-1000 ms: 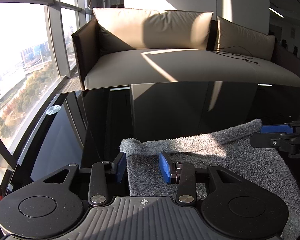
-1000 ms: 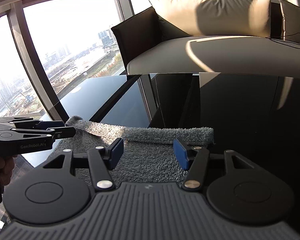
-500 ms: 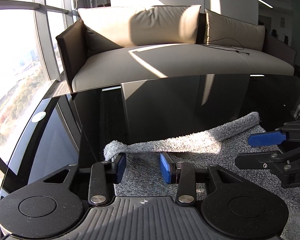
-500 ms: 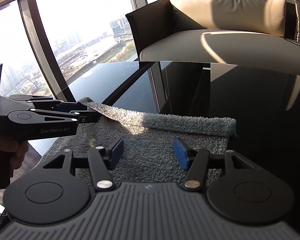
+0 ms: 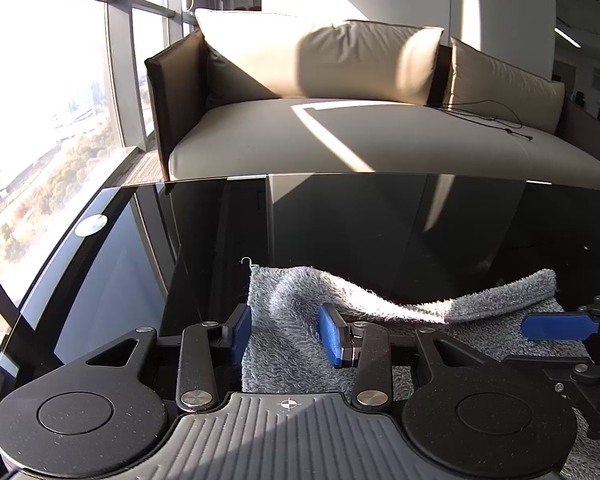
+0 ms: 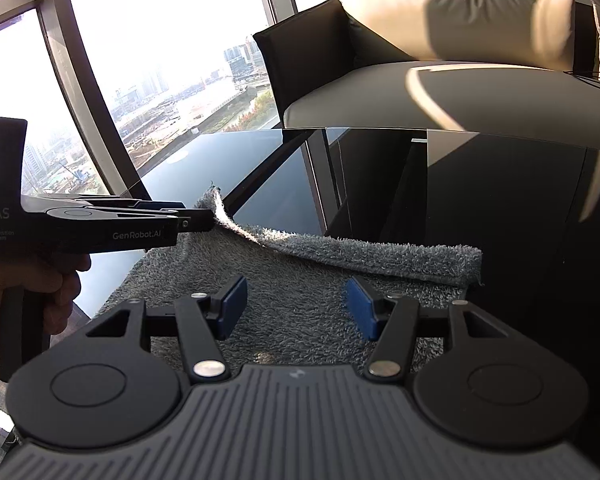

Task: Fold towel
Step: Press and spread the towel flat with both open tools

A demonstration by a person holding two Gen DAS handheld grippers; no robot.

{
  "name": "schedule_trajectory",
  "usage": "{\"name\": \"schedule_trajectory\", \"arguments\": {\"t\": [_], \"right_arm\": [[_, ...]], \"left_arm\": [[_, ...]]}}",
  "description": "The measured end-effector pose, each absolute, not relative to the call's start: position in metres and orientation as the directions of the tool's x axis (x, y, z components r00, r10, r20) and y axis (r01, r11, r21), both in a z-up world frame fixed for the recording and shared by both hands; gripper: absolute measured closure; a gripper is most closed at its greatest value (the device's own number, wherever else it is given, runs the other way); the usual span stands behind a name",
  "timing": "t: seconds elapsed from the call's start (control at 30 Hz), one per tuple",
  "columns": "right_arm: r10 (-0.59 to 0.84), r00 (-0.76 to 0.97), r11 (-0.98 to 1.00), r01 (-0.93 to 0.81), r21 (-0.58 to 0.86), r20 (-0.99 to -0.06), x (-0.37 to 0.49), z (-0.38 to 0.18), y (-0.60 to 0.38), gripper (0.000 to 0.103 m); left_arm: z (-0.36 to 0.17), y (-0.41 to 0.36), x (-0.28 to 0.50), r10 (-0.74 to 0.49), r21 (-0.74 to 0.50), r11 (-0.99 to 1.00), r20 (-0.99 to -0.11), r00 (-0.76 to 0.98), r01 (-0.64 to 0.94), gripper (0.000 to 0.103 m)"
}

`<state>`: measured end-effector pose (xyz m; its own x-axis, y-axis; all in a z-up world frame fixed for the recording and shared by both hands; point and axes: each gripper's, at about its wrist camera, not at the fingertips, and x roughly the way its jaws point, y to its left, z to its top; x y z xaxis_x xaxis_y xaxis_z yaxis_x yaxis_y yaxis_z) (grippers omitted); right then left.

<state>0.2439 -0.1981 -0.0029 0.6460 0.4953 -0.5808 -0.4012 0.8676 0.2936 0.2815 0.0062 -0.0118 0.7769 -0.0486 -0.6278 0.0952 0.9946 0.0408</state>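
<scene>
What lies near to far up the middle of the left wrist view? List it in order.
left gripper → grey towel → black table → sofa seat → back cushion

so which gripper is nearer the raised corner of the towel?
Left. The left gripper is at the towel's lifted far-left corner, which sits between its fingers. The right gripper hovers over the flat middle, open, short of the far hem.
</scene>
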Motion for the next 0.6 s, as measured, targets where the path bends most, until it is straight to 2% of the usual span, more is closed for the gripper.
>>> {"name": "schedule_trajectory", "arguments": {"t": [0.4,0.6], "right_arm": [[0.383,0.722,0.923,-0.287,0.254,-0.576,0.268,0.001,-0.208,0.044],[0.508,0.623,0.86,-0.342,0.378,-0.594,0.264,0.004,-0.208,0.044]], "left_arm": [[-0.014,0.008,0.271,-0.048,0.048,0.994,-0.63,0.775,0.101,0.067],[-0.014,0.004,0.27,-0.041,0.056,0.994,-0.631,0.775,0.098,0.067]]}}
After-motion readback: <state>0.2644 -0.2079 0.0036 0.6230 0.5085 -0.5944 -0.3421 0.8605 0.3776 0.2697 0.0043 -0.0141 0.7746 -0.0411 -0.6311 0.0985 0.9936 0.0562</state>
